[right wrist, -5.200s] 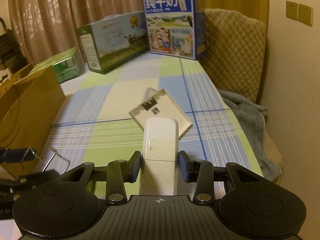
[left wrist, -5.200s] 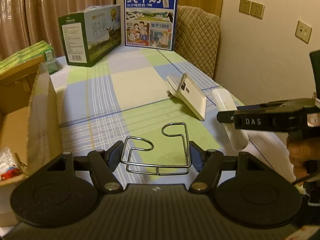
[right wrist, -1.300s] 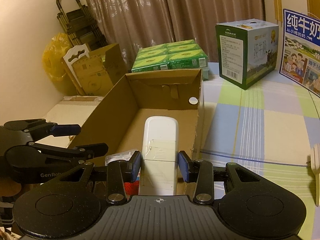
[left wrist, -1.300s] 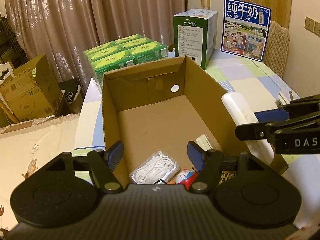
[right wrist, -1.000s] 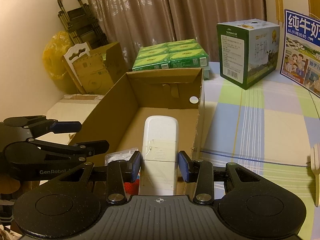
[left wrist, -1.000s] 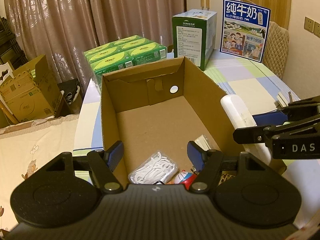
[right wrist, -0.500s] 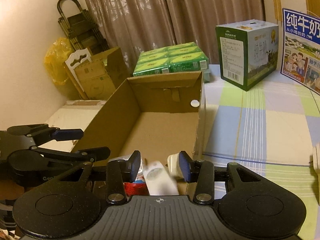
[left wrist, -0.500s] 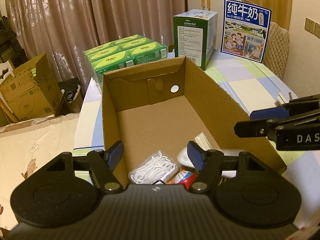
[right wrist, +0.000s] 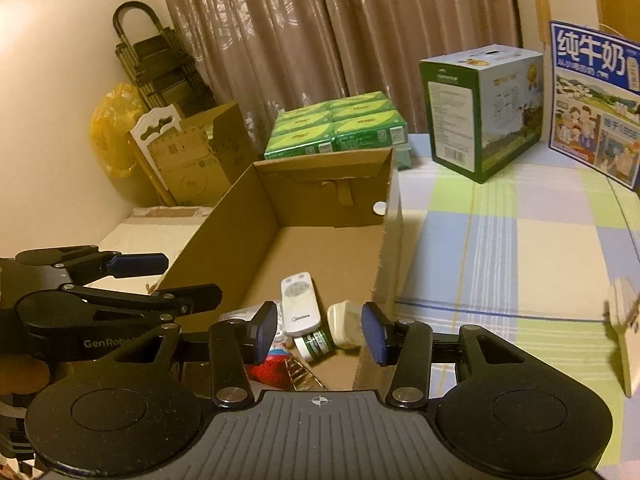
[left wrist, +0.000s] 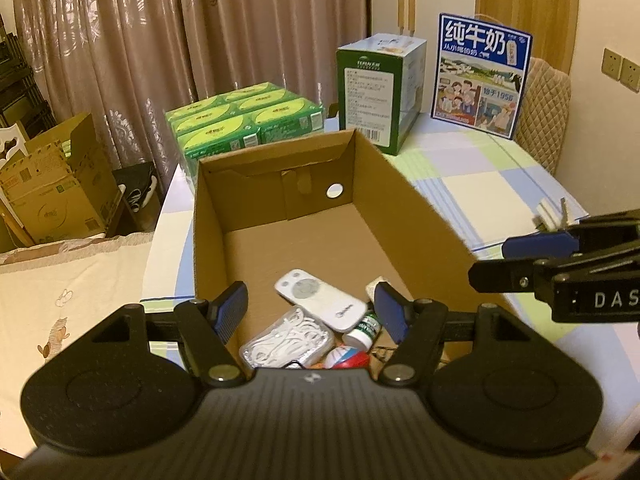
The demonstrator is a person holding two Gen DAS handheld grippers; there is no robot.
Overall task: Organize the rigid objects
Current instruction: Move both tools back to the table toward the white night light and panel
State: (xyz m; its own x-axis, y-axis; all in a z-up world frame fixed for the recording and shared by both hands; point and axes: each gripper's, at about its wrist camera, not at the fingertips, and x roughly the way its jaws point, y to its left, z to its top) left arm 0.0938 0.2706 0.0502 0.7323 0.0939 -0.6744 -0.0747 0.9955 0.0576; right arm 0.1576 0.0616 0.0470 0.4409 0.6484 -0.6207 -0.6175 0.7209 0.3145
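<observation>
An open cardboard box (left wrist: 208, 216) (right wrist: 240, 216) stands on the checked tablecloth. A white remote (left wrist: 320, 304) (right wrist: 299, 304) lies inside it at the near end, beside a bag of white floss picks (left wrist: 288, 340), a small green-labelled bottle (left wrist: 362, 330) (right wrist: 314, 345), a white plug (right wrist: 343, 322) and a red item (right wrist: 266, 370). My left gripper (left wrist: 310, 314) is open and empty above the box's near end. My right gripper (right wrist: 320, 334) is open and empty over the same end; it also shows at the right of the left wrist view (left wrist: 532, 256).
Green tissue packs (left wrist: 244, 120), a green-and-white carton (left wrist: 376, 88) and a blue milk carton (left wrist: 480, 76) stand at the table's far end. A white flat device (right wrist: 628, 336) lies on the table to the right. A cardboard box (left wrist: 52, 196) stands on the floor to the left.
My right gripper opened and let go of the white remote, which dropped into the box and now lies flat among the other items. Both grippers stay above the box.
</observation>
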